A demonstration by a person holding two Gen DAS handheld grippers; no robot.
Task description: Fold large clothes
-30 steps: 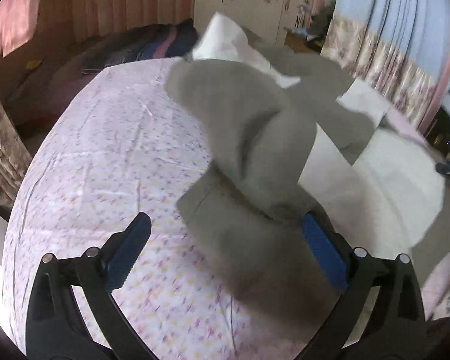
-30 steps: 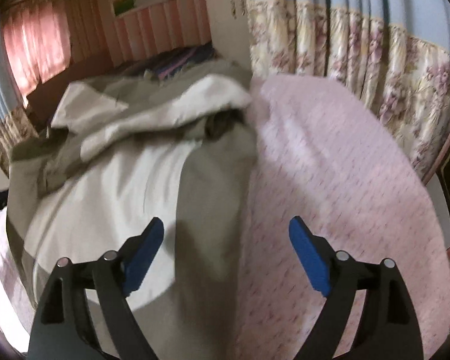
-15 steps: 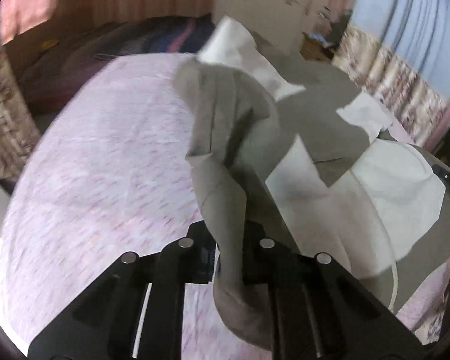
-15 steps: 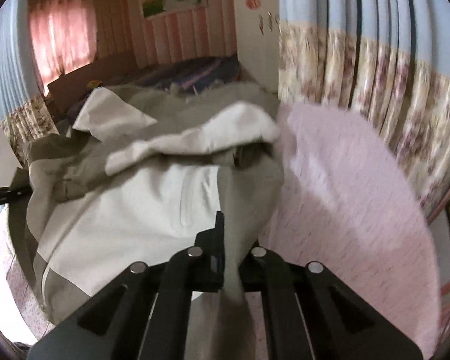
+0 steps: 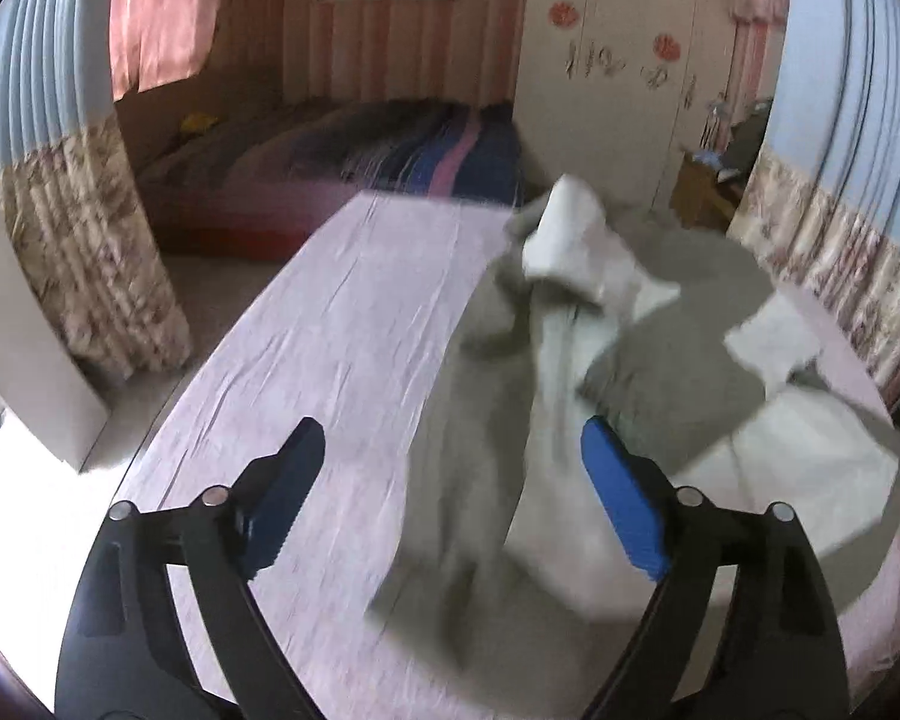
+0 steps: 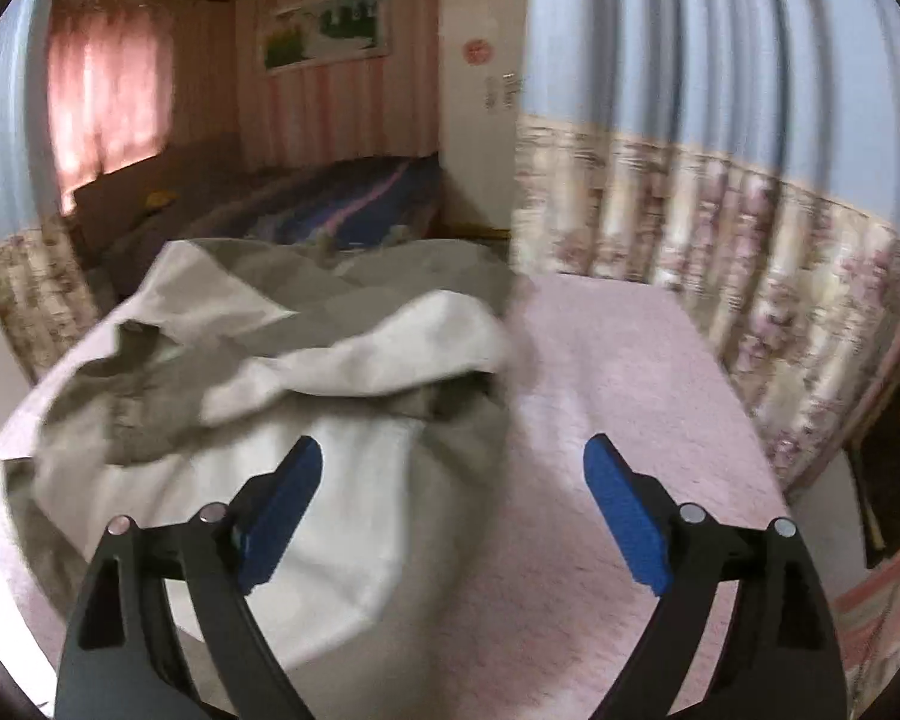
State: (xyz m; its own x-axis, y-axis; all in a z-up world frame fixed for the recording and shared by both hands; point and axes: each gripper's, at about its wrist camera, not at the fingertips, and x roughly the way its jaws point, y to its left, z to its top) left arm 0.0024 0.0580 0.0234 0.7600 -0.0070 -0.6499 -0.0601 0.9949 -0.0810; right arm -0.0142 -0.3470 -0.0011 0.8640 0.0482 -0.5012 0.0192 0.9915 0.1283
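Both grippers have let go: half a second ago the left gripper [image 5: 453,495] and the right gripper [image 6: 453,504] were each pinched shut on a fold of the grey-and-white jacket [image 5: 576,396], and their jaws have just been opening, so that they now stand spread wide with nothing pressed between the blue pads. The cloth shows behind the gaps, lying loose on the pink bedsheet [image 5: 342,324] — not held. I judge that a lift or shake has ended in a drop and that the jacket is laid out rather than folded; it is rumpled, with a white sleeve bunched at 12 o'clock in the right wrist view and the hood end heaped at 1 o'clock in the left. In the left wrist view the garment's near grey hem lies at 6 o'clock, and the sheet is bare from 9 to 11 o'clock, giving room to spread or turn a fold that way. In the right wrist view the jacket's edge runs from 12 to 6 o'clock, with bare sheet at 3 o'clock before the flowered curtain [image 6: 750,252], which bounds that side closely.
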